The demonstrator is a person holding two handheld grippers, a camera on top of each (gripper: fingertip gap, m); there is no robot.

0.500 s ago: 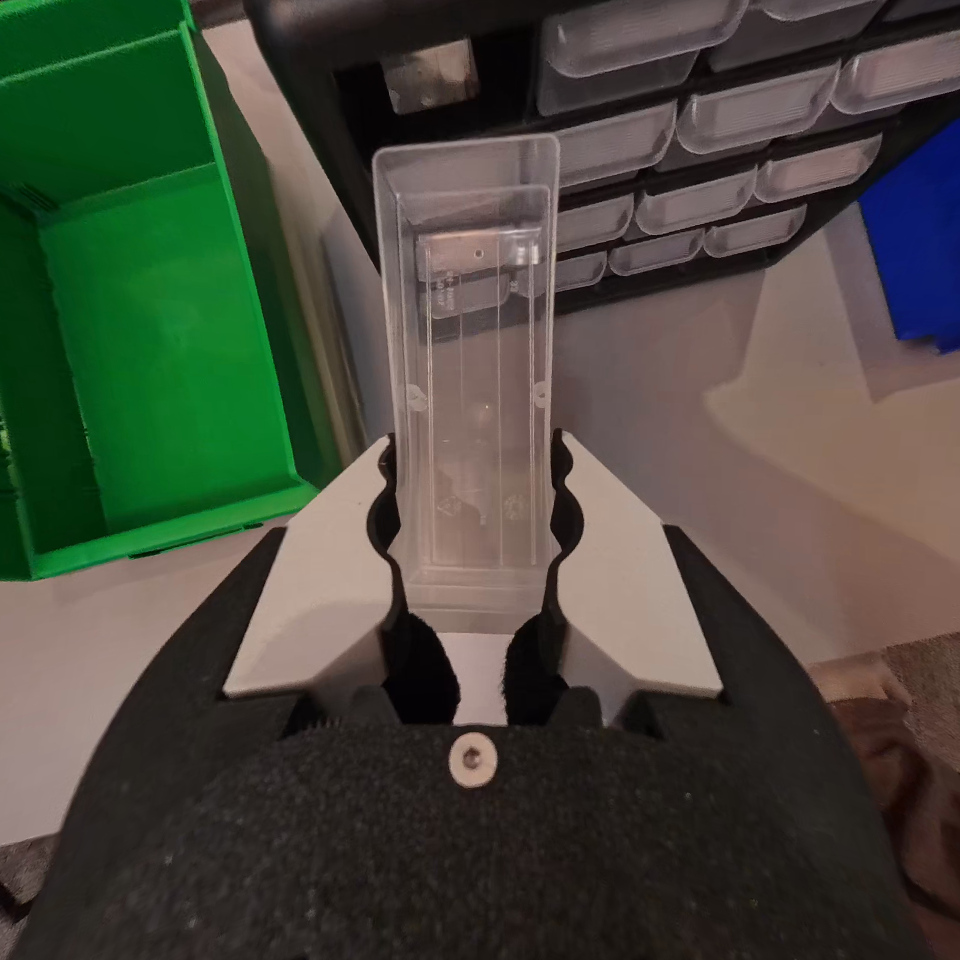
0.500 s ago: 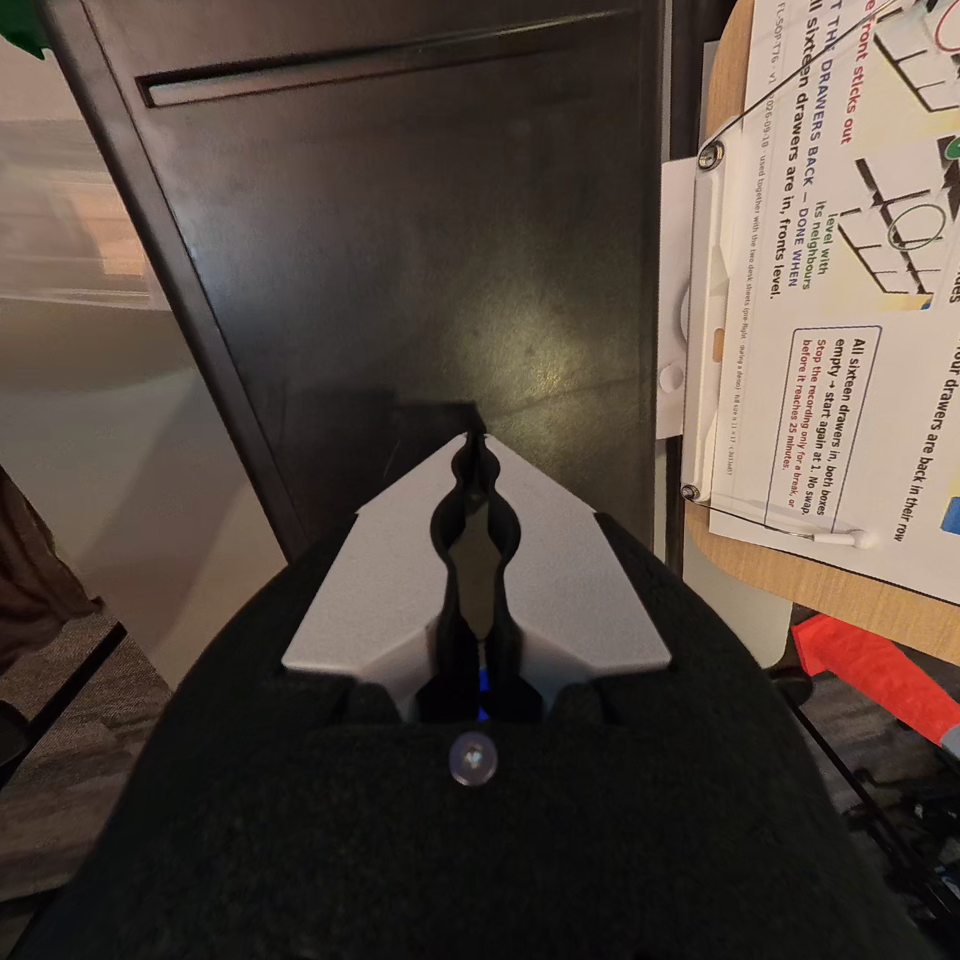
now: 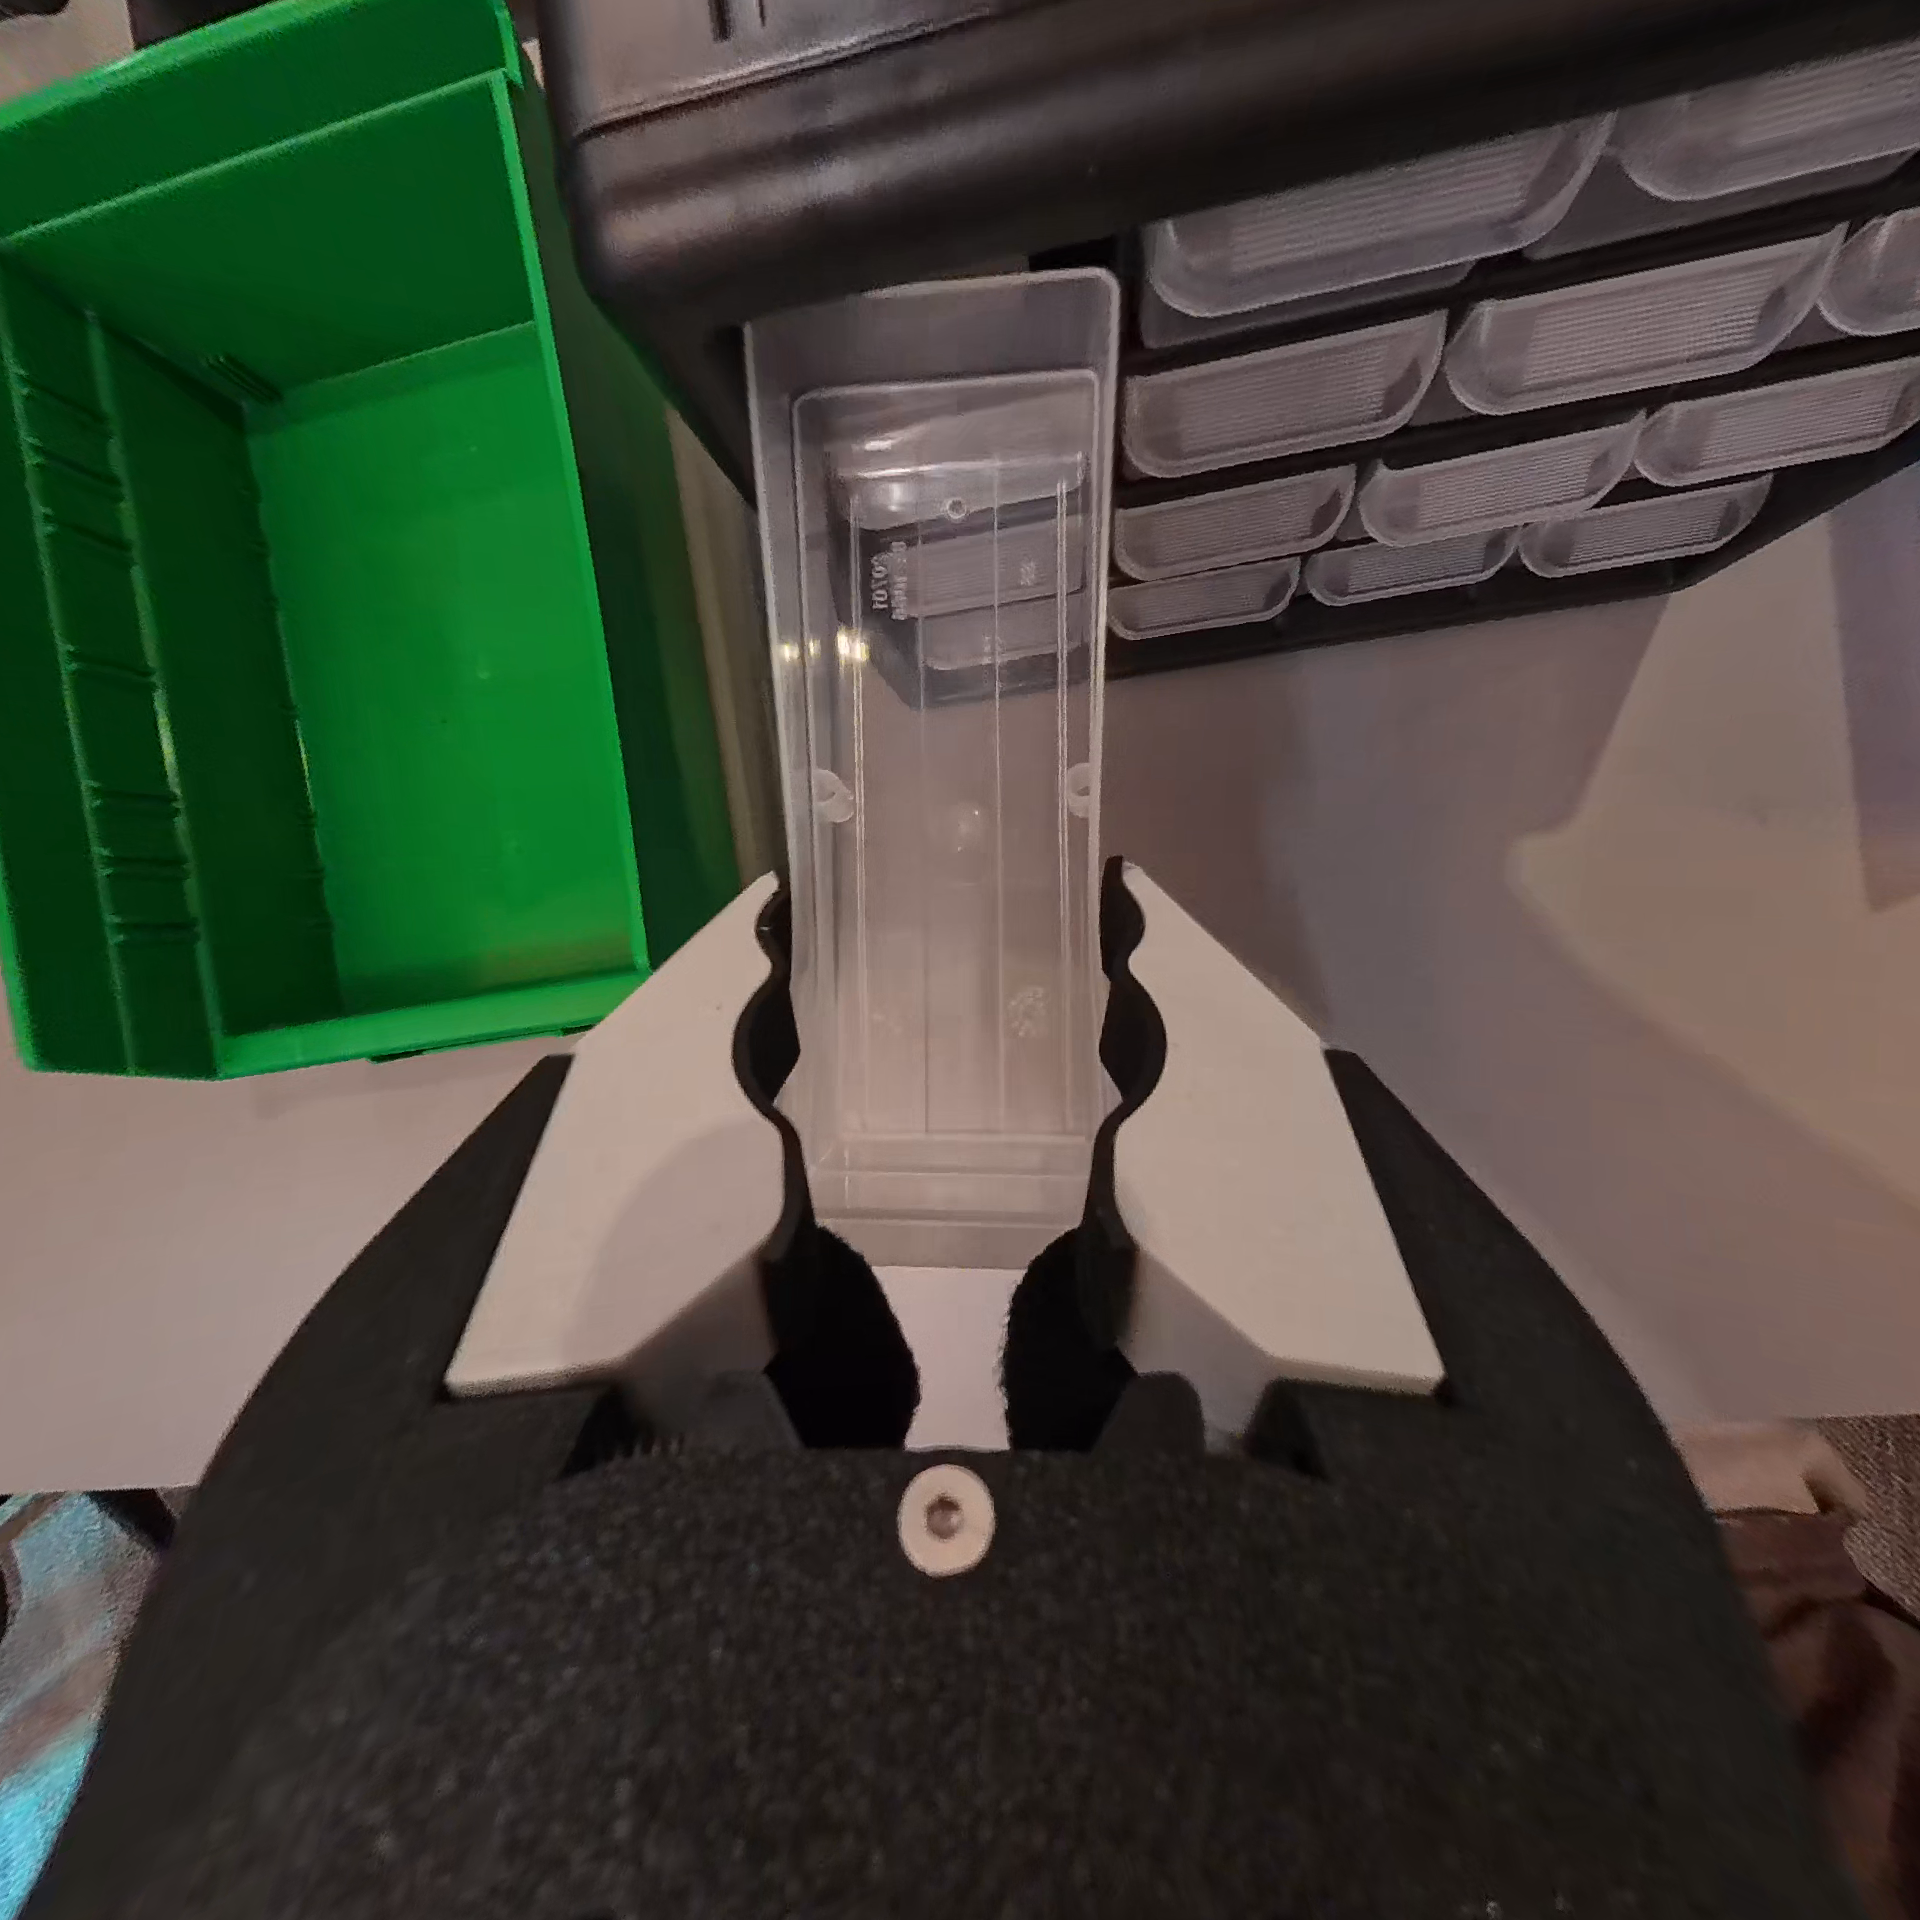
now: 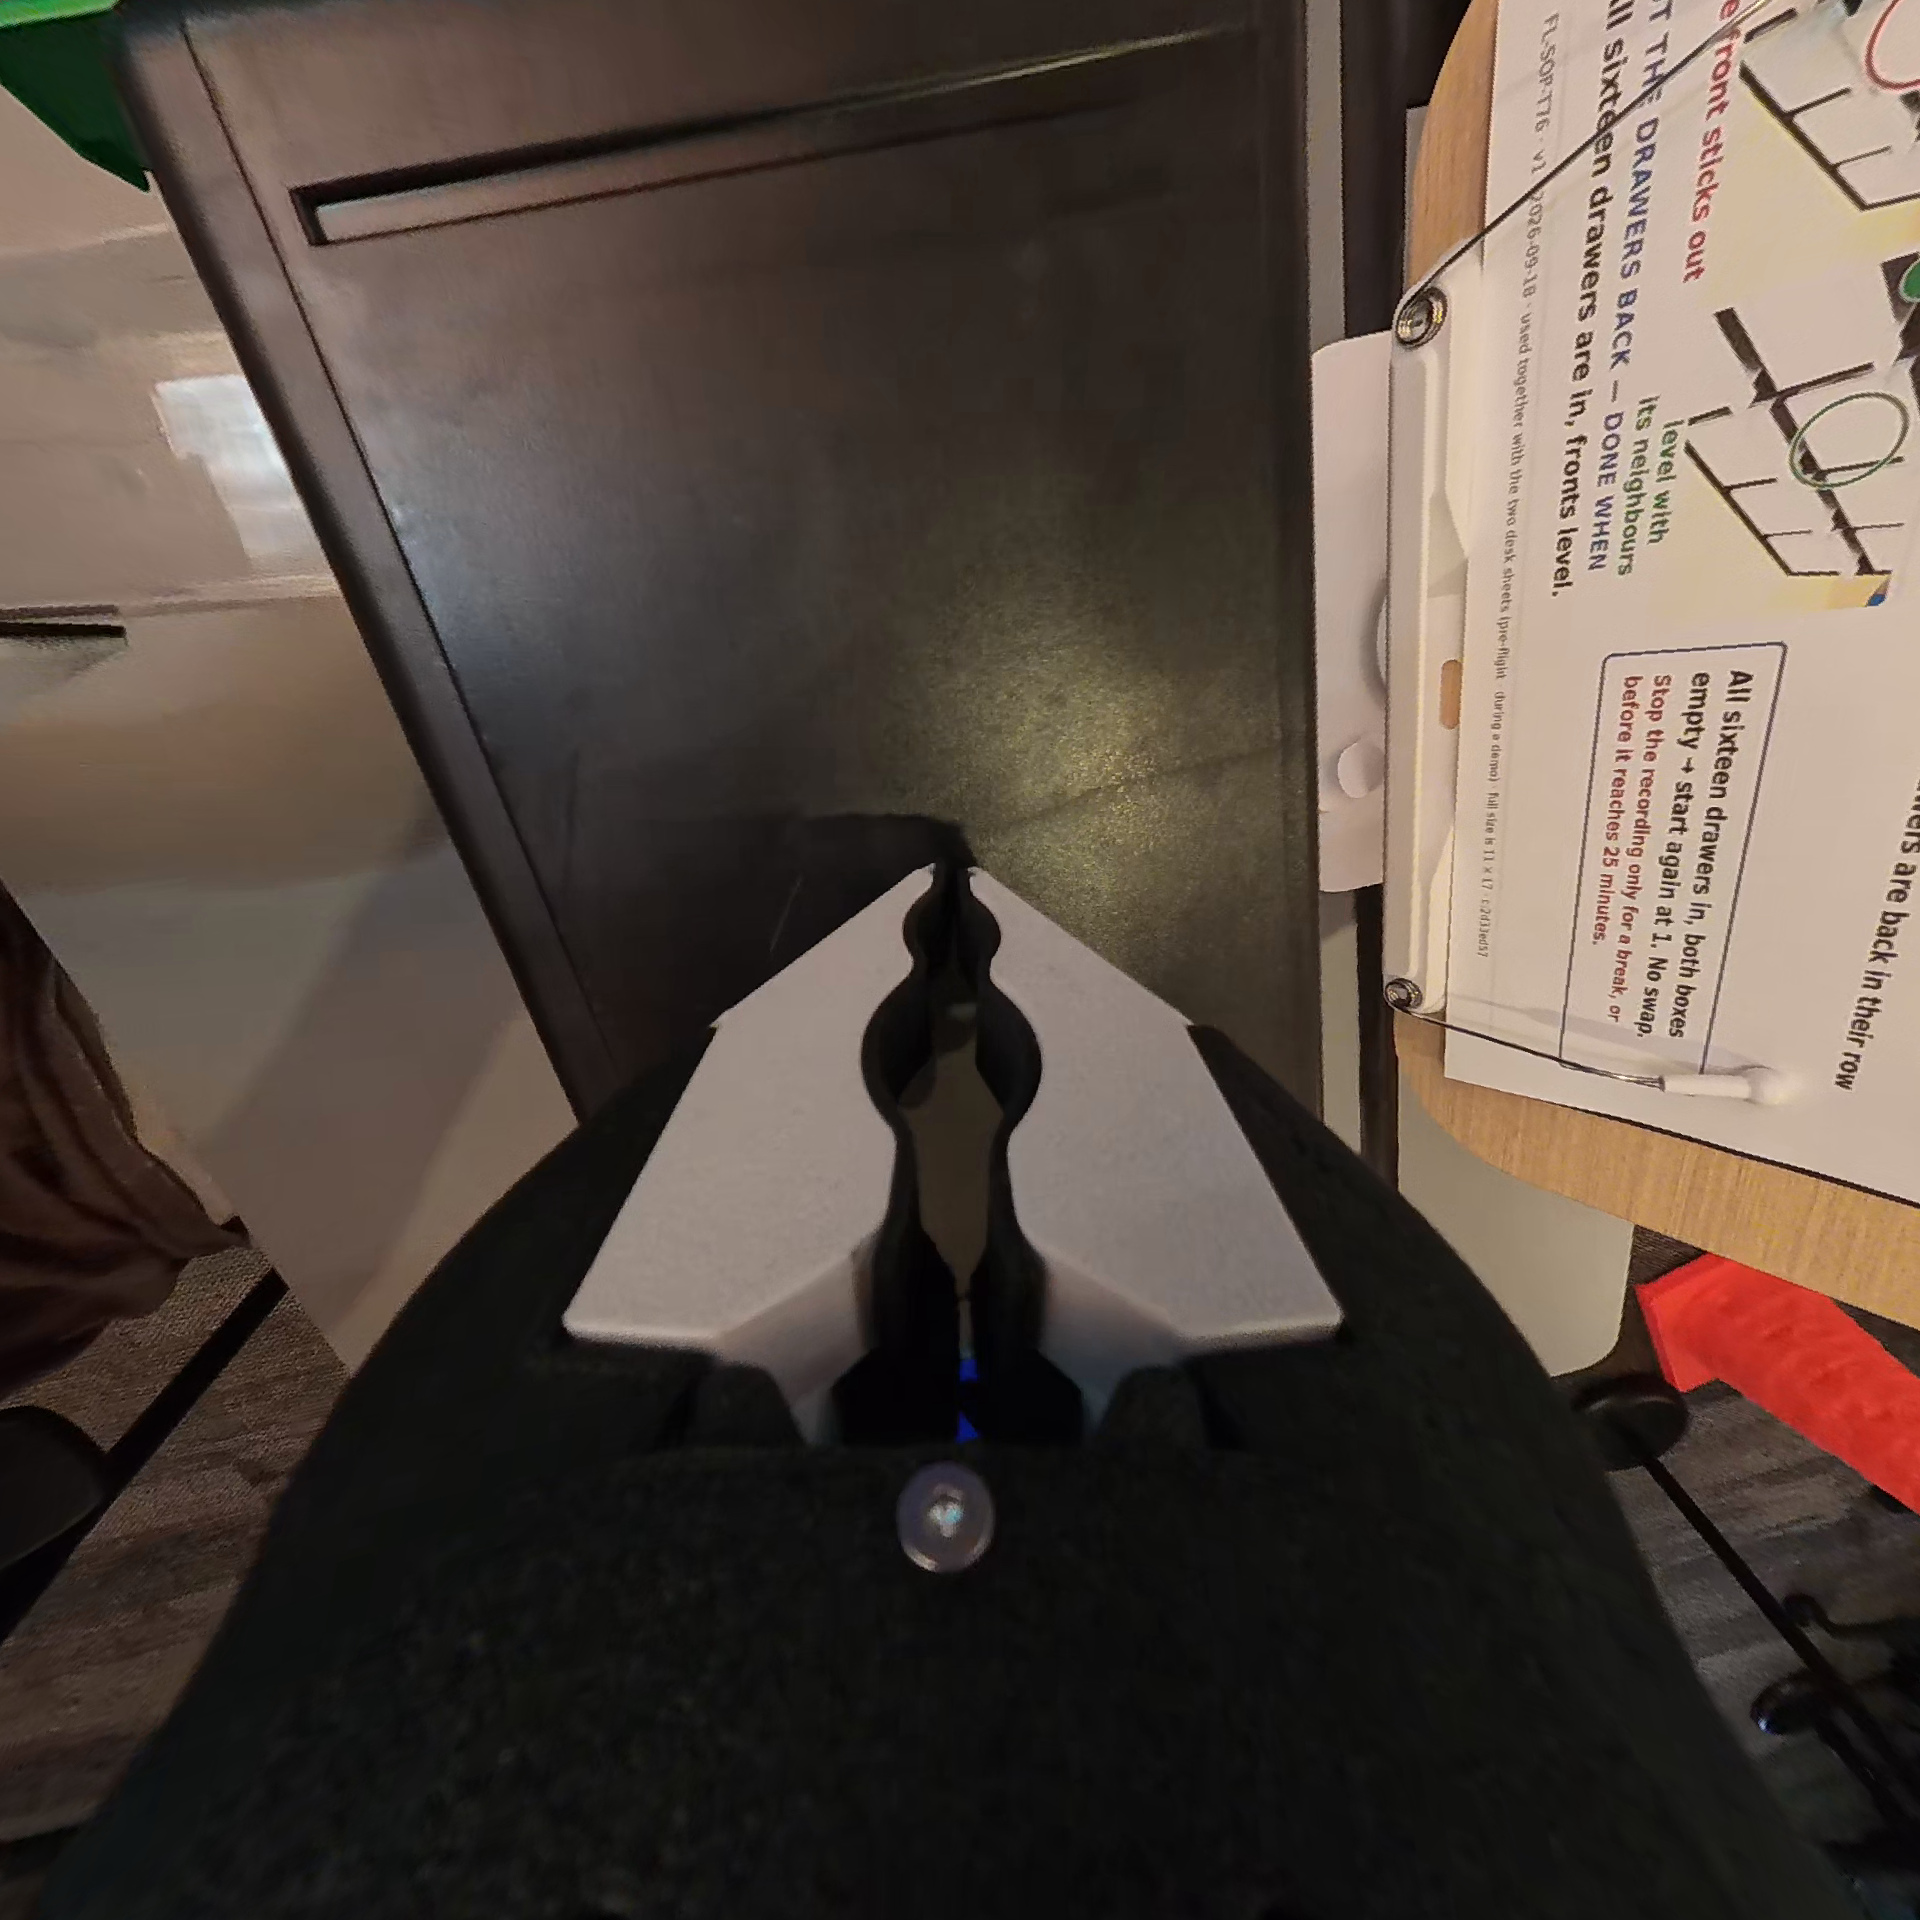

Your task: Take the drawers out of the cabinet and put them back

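My left gripper point(image 3: 943, 883) is shut on a clear plastic drawer point(image 3: 940, 727) and holds it lengthwise. The drawer's far end sits at the top-left slot of the black cabinet point(image 3: 1039, 156). Several clear drawers point(image 3: 1288, 400) fill the cabinet's other slots to the right. My right gripper point(image 4: 951, 868) is shut and empty. Its fingertips touch or nearly touch a black panel of the cabinet point(image 4: 779, 468); I cannot tell which.
An empty green bin point(image 3: 312, 582) stands on the white table point(image 3: 1403, 935) left of the cabinet. In the right wrist view a printed sheet point(image 4: 1662, 520) lies clipped on a wooden board to the right, with a red object point(image 4: 1787, 1351) below it.
My left gripper has carried the clear drawer forward to the cabinet, so its far end now meets the top-left slot. The right gripper has barely moved.
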